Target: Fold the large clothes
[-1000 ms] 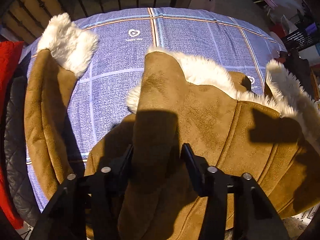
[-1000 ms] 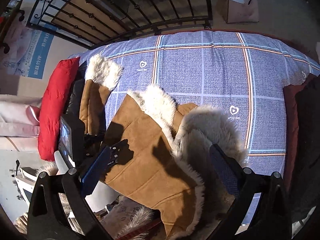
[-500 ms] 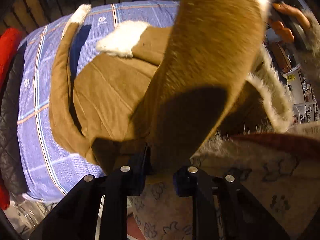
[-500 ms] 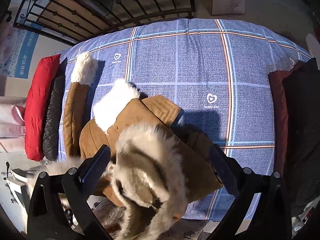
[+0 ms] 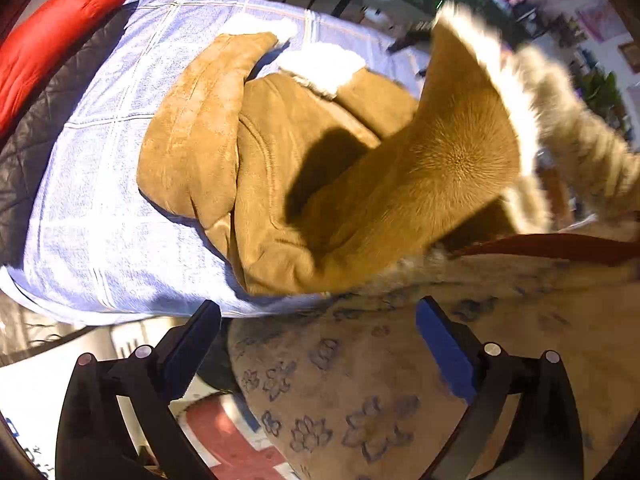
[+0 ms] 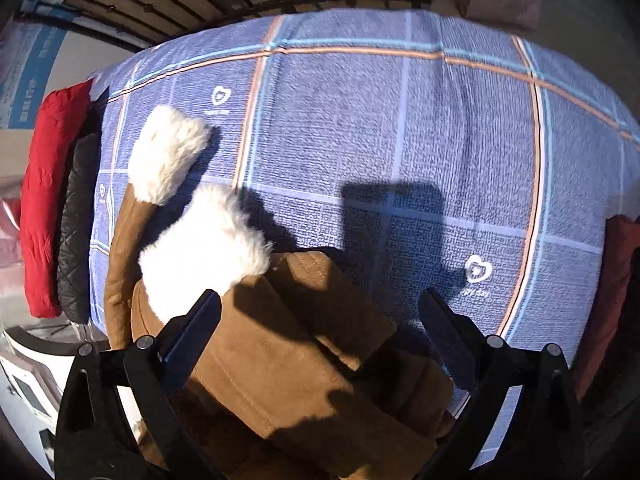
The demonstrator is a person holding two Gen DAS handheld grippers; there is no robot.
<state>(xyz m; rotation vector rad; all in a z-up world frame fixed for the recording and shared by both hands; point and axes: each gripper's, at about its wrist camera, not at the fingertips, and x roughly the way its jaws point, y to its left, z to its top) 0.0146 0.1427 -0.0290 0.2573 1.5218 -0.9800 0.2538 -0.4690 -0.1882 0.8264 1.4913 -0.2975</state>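
1. Gaping wide, the left hand-held gripper (image 5: 318, 340) has just been opening its jaws and nothing sits between them now; below it is only a floral-print fabric (image 5: 360, 400), seemingly the person's clothing, not the garment.
2. Just beyond those empty fingers, a flap of the brown coat (image 5: 320, 168) with a fur edge (image 5: 516, 120) is in the air on the right of the left wrist view, blurred. My read: it was let go so that it drops across the body of the coat.
3. Over to the right hand-held gripper (image 6: 320, 344), and it is spread wide too, pointing down over the near part of the coat (image 6: 288, 368). Brown suede lies between and under the fingers, but the pads are not pressing on it.
4. That hover makes sense as a position for patting down or catching the incoming flap, though that is a judgement.
5. The coat itself is bundled at the near left corner of the bed (image 6: 400, 140), on the blue checked cover. One white cuff (image 6: 168, 152) lies stretched toward the red pillow (image 6: 48, 200); a second white cuff (image 6: 204, 244) is doubled back on top of the body.
6. A dark quilted item (image 6: 76, 232) sits between the coat and the pillow, clear of the work.
7. The fold looks part-done: sleeves gathered in, hem side not yet settled.
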